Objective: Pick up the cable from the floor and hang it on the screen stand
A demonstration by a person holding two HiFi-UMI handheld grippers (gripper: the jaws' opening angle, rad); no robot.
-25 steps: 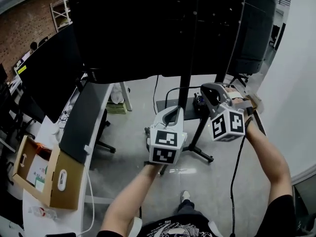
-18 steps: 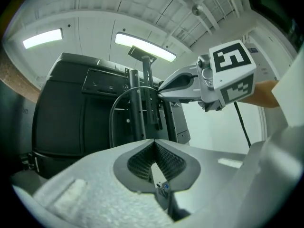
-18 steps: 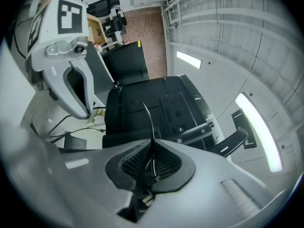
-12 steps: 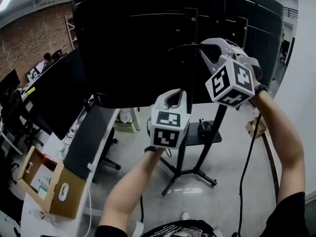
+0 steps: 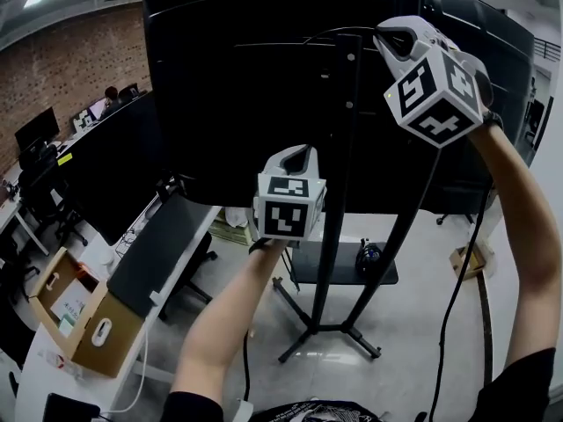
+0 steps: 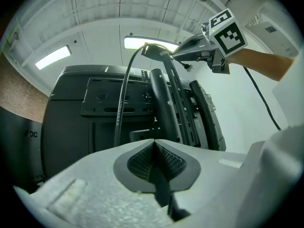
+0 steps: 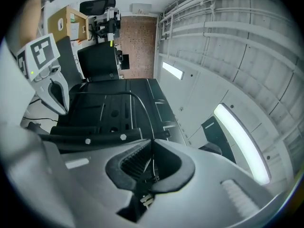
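Observation:
The screen stand's black post (image 5: 339,148) rises in front of the dark screen backs. In the head view my right gripper (image 5: 387,35) is high, level with the post's top, shut on the thin black cable (image 5: 453,297), which hangs down along my right arm. From its jaws the cable arcs left over the post's top (image 6: 121,99) and drops toward my left gripper (image 5: 299,152), lower and left of the post. The left gripper (image 6: 153,144) is shut, with a dark strand in its jaw gap. In the right gripper view the cable (image 7: 137,99) leaves the right gripper (image 7: 151,144) above the stand's crossbar (image 7: 90,137).
The stand's base legs (image 5: 325,332) spread on the grey floor, with a small shelf (image 5: 343,275) above them. A desk with monitors (image 5: 114,165) and an open cardboard box (image 5: 84,310) lies to the left. A small box (image 5: 466,258) sits on the floor at right.
Both grippers have risen with the cable. The right gripper went from beside the stand's lower post up to its top, and the cable loop now reaches over the post.

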